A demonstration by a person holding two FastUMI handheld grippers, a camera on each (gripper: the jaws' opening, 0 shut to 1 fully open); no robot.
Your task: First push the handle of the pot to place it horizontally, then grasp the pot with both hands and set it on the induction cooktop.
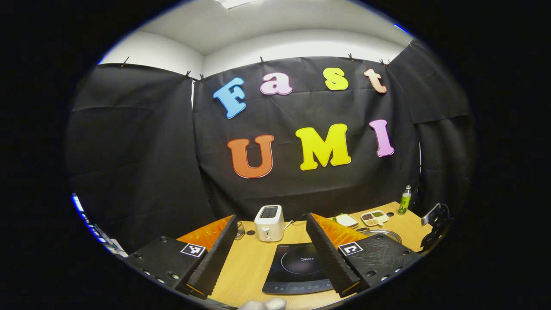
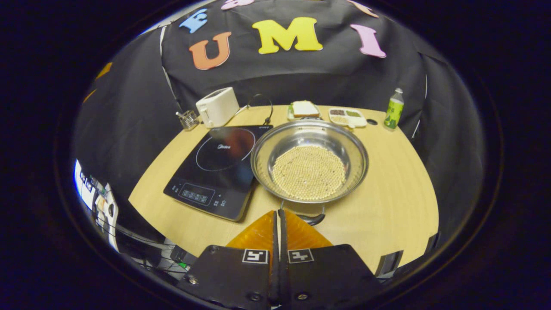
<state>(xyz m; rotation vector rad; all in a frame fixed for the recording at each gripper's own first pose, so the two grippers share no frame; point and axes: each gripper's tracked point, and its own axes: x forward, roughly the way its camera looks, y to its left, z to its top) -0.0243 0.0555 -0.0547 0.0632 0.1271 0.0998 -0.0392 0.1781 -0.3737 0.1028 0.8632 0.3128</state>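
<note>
black cloth hangs behind a light wooden table (image 1: pixel 249 262) in the left gripper view. the left gripper (image 1: pixel 269 252) hovers low over the near edge, fingers spread wide apart with nothing between them. between those fingers sits the black cooktop (image 1: pixel 299 269), its front edge partly hidden by the right-hand finger; a faint brand word sits inside the ring, too small to read surely. a white toaster (image 1: pixel 269 222) stands behind it. off to the right just a sliver of the pot (image 1: pixel 383 233) rim peeks past the finger, the rest hidden. a green bottle (image 1: pixel 404 200) stands at the far right, label unreadable.

over to the right gripper view: same table (image 2: pixel 400 202), seen from higher. the right gripper (image 2: pixel 278 215) has its fingers pressed together, nothing between them, tips just short of the pot (image 2: pixel 310 161). the steel pot sits on the table, touching the cooktop's (image 2: pixel 215 170) right edge, filled with pale beads. its small dark handle (image 2: pixel 311 218) sits on the near rim pointing toward the gripper, partly hidden behind the fingertips. whether tip and handle touch, cannot tell. toaster (image 2: pixel 217 106) and bottle (image 2: pixel 394 110) stand along the back.
</note>
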